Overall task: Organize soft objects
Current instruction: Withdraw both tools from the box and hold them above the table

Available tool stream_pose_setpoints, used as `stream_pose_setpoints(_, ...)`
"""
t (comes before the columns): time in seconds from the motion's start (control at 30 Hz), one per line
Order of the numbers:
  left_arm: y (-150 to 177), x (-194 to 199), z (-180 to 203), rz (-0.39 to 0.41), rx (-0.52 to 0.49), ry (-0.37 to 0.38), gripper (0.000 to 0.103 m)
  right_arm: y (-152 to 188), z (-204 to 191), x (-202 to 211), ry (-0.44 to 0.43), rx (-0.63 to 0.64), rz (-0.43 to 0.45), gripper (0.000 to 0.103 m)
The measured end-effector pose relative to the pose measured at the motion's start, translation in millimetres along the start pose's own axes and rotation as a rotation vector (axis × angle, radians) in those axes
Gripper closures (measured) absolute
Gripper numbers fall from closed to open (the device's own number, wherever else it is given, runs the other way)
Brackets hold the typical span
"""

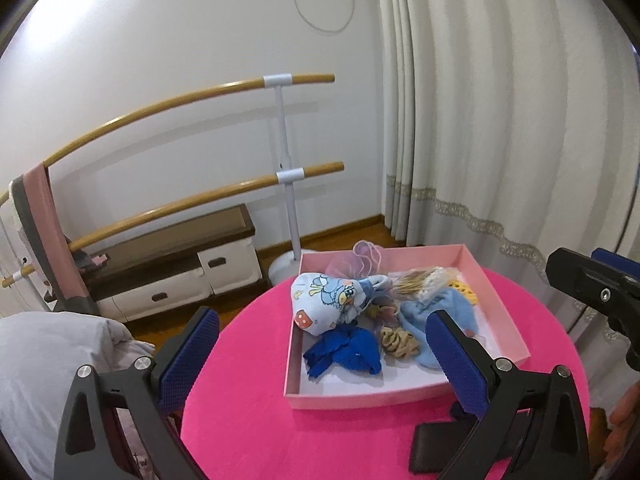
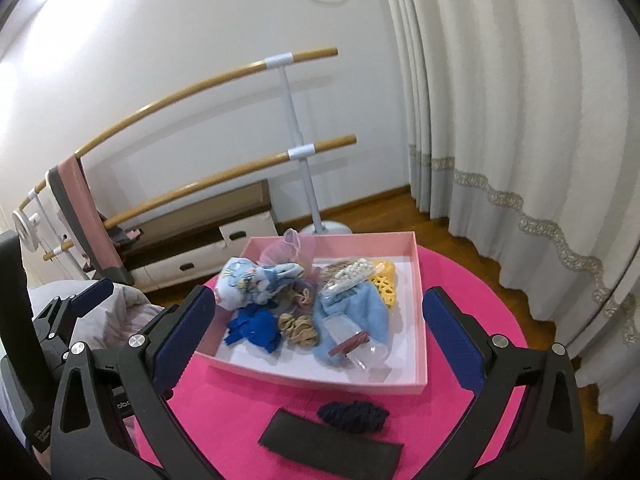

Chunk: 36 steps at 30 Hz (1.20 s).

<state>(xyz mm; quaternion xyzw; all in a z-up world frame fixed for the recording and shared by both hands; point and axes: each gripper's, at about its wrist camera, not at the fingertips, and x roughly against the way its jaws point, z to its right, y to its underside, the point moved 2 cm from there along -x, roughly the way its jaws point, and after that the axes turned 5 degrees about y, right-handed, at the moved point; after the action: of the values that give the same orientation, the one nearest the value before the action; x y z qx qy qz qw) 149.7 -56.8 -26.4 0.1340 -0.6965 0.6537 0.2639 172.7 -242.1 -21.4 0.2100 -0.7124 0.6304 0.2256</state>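
Observation:
A pink box (image 1: 498, 300) (image 2: 420, 304) sits on the round pink table (image 1: 248, 360) (image 2: 240, 408). It holds a cartoon-print cloth (image 1: 332, 296) (image 2: 252, 282), a dark blue cloth (image 1: 348, 354) (image 2: 254, 330), a light blue fleece (image 1: 436, 316) (image 2: 360, 312), a beige scrunchie (image 1: 398, 344) (image 2: 298, 330), a yellow crochet piece (image 2: 386, 282) and a bead bag (image 2: 352, 274). A dark navy scrunchie (image 2: 354, 416) and a black band (image 2: 330, 444) lie on the table in front of the box. My left gripper (image 1: 324, 368) is open and empty above the table. My right gripper (image 2: 316, 344) is open and empty.
A ballet barre (image 1: 200, 92) with a pink towel (image 1: 44, 216) stands by the wall, above a low cabinet (image 1: 176, 268). Curtains (image 1: 500, 120) hang at the right. A grey bedding pile (image 1: 48, 368) lies left of the table.

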Motion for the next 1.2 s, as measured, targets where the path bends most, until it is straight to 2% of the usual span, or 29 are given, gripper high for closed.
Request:
stream_pose_setpoints(0.4,24,114,9,0.130,-0.003,-0.007,0.000,19,-14,88,0.032,0.004,0.112,0.000)
stream_pose_setpoints(0.63,48,165,6,0.174,0.023,-0.021,0.000,36,-20,137,0.118,0.006,0.182,0.000)
stream_pose_setpoints(0.9,83,202,9,0.184,0.039,-0.023,0.000,65,-23,167,0.138,0.008,0.194,0.000)
stream_pose_setpoints(1.2,111,228,12,0.152,0.052,-0.033,0.000,104,-18,192,0.139,-0.001,0.185,0.000)
